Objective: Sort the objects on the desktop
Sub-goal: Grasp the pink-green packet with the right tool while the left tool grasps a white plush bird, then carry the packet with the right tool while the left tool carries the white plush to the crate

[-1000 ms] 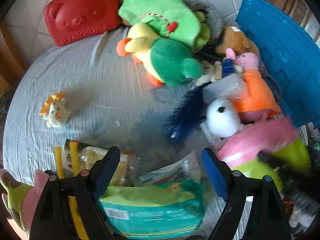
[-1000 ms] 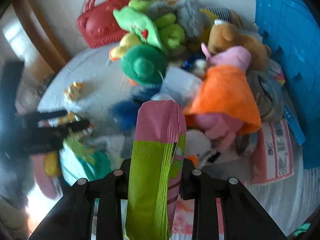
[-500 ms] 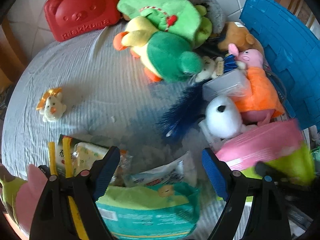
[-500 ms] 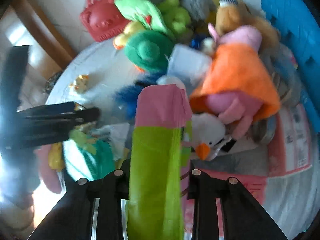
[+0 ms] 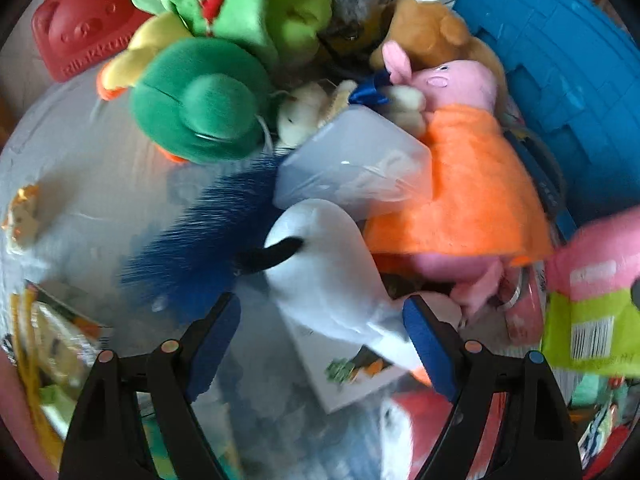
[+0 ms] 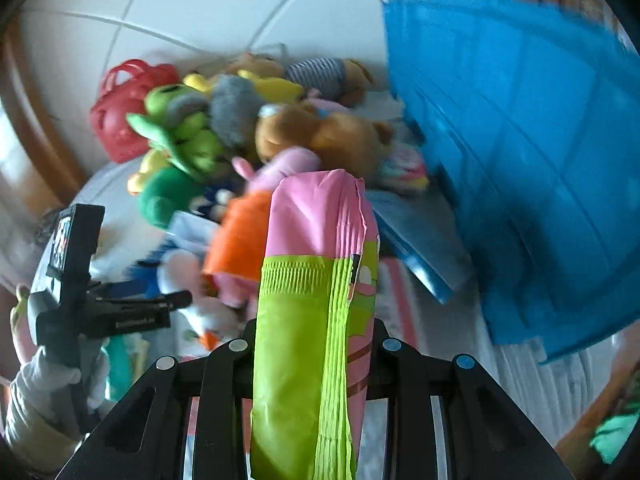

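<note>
My right gripper (image 6: 314,344) is shut on a pink and lime-green packet (image 6: 316,280), held up above the table; the same packet (image 5: 588,300) shows at the right edge of the left wrist view. My left gripper (image 5: 320,344) is open, its blue pads either side of a white plush bird (image 5: 332,276) with a black tuft. A clear plastic box (image 5: 356,168) and a blue feather duster (image 5: 200,240) lie just beyond it. The left gripper (image 6: 176,300) appears in the right wrist view, held by a gloved hand (image 6: 44,392).
A heap of plush toys fills the far side: a green duck (image 5: 200,108), a pink pig in orange (image 5: 472,192), a brown bear (image 6: 320,136). A red case (image 5: 76,36) sits far left, a blue crate (image 6: 520,168) at right. Snack packets (image 5: 52,344) lie near left.
The left gripper has moved forward and right, from over the teal packet to the white bird. The right gripper has lifted the packet and swung right toward the blue crate.
</note>
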The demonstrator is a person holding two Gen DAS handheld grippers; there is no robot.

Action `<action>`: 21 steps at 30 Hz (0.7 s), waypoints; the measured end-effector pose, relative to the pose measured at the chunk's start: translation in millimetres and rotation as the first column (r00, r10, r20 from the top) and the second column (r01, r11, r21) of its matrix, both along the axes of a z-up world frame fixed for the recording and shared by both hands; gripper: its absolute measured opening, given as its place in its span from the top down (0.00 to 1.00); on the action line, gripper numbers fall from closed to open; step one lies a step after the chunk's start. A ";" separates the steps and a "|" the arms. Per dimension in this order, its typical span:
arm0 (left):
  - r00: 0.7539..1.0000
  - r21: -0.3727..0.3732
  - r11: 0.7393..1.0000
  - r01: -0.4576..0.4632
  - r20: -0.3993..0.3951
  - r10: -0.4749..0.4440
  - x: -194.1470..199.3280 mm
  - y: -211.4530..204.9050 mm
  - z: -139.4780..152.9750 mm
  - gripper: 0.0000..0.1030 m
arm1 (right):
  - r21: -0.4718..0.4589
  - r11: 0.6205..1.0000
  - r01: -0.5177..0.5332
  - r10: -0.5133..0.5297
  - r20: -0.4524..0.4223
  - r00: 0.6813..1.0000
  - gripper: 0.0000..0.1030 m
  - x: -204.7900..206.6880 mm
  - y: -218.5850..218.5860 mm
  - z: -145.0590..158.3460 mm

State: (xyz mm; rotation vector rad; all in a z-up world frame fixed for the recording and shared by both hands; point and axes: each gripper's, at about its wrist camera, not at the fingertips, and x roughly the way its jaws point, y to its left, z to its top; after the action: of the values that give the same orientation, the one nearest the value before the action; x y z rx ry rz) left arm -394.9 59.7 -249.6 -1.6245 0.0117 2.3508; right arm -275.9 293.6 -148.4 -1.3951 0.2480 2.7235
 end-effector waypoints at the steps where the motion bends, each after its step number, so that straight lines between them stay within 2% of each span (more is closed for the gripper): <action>1: 1.000 0.002 1.000 -0.007 0.005 0.007 -1.0 3.5 -4.0 0.19 | -0.002 1.000 0.003 -0.003 0.010 1.000 0.73 0.4 4.9 -5.6; 5: 0.999 0.008 0.999 -0.034 0.024 0.034 -4.9 17.6 -19.8 0.21 | -0.043 0.999 0.001 0.001 0.038 0.999 0.73 4.0 25.0 -25.4; 6: 0.999 0.009 0.999 -0.041 0.028 0.041 -5.9 21.1 -23.7 0.31 | -0.054 0.999 -0.004 0.006 0.036 0.999 0.73 4.2 27.4 -26.6; 9: 0.998 0.010 0.999 -0.053 0.030 0.053 -5.7 27.5 -27.4 0.47 | -0.053 0.998 -0.021 0.023 0.030 0.999 0.73 4.0 27.8 -25.1; 15: 0.997 -0.015 1.000 -0.009 -0.074 0.008 18.9 9.9 33.1 0.48 | -0.034 0.998 -0.060 0.059 -0.007 0.998 0.73 4.2 9.4 -5.4; 21: 0.979 -0.020 0.999 0.031 -0.201 -0.034 40.8 -4.0 102.6 0.48 | -0.008 0.994 -0.105 0.104 -0.076 0.992 0.73 2.1 -26.2 33.9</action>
State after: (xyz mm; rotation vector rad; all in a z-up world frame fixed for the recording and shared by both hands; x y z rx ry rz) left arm -354.1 55.7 -147.0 -1.3761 0.0986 2.4852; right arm -273.8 267.4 -114.6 -1.3466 0.2012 2.8681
